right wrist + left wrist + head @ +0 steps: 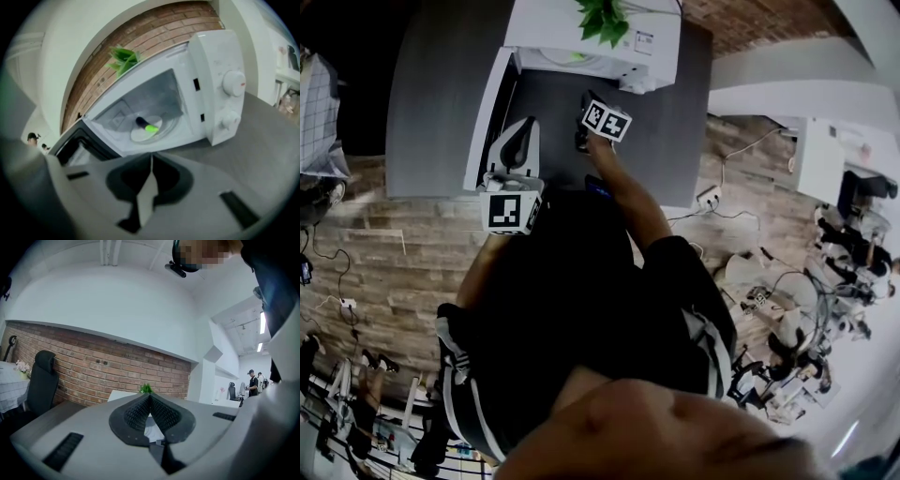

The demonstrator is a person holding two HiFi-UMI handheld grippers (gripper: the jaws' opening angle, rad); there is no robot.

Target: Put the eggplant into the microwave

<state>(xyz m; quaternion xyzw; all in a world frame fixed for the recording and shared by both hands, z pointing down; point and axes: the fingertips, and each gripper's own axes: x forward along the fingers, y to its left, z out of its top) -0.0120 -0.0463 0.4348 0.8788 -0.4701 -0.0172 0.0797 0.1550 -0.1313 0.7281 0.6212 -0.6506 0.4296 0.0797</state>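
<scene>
Obs: eggplant (145,125) lies on turntable (136,136) inside microwave (220,61), door (487,122) open. Right gripper (151,157) jaws closed, empty; left gripper (150,397) likewise. Risk: swinging door shut hard could jolt microwave on worktop (262,136), rolling eggplant off turntable

Head view: from above, looks steeply down past the person's torso onto the table (441,94). The microwave (544,28) sits far off at the top edge.

Left gripper view: low and level, faces the brick wall (93,366) across the room. Its own jaws fill the bottom, and the plant (146,388) tip shows just over them.

Right gripper view: tilted down and rolled, close to the microwave (211,70) front, looking into the open cavity.

Shared: plant in all three views; microwave in the head and right views; brick wall in both gripper views.
</scene>
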